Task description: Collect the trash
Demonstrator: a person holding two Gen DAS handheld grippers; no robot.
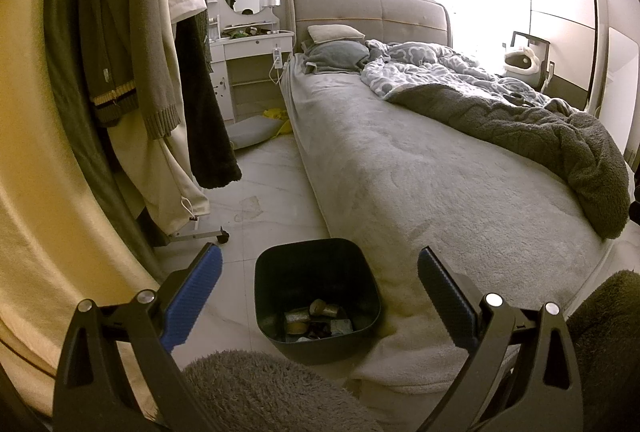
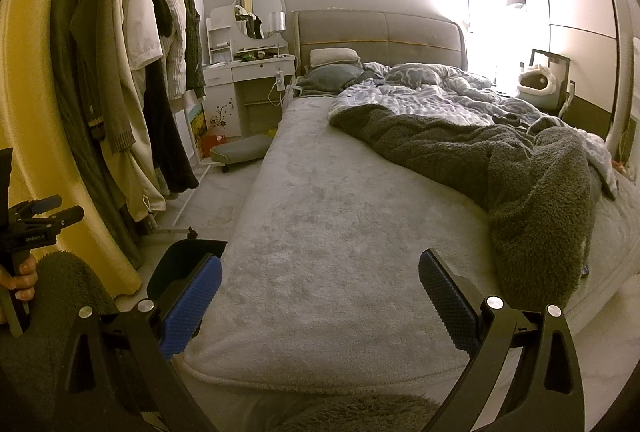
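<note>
in the left wrist view, the left gripper point(image 1: 320, 296) fills the bottom of the frame with its blue, dimpled pads spread wide and nothing between them. low in the centre, framed by the two fingers, a dark plastic bin point(image 1: 264, 280) with rounded corners stands upright on the pale tiled floor point(image 1: 276, 184), its mouth facing up, just beside the side of the bed point(image 1: 420, 168). only this view looks down into it: several pieces of trash point(image 1: 320, 318) lie at the bottom, among them a short can-like cylinder on its side; the rest is too dim to name. a faint smudge or clear scrap point(image 1: 250, 208) lies on the tiles at centre left. hanging coats point(image 1: 152, 44) fill the upper left, and a fuzzy grey sleeve point(image 1: 260, 392) covers the bottom edge.

in the right wrist view, the right gripper point(image 2: 320, 296) sits at the bottom, equally wide open and empty, over the plush grey sheet of the bed point(image 2: 340, 232). here the bin point(image 2: 180, 264) is only a dark curved rim at lower left, partly hidden behind the gripper's left pad, its contents out of sight. this view alone shows the other gripper point(image 2: 40, 216) from outside at the left edge, held by a hand point(image 2: 22, 278). a rumpled fleecy dark blanket point(image 2: 520, 192) with a patterned pale blue face lies across the right of the bed, and a white dressing table point(image 2: 256, 68) with a round mirror stands at upper centre left.
</note>
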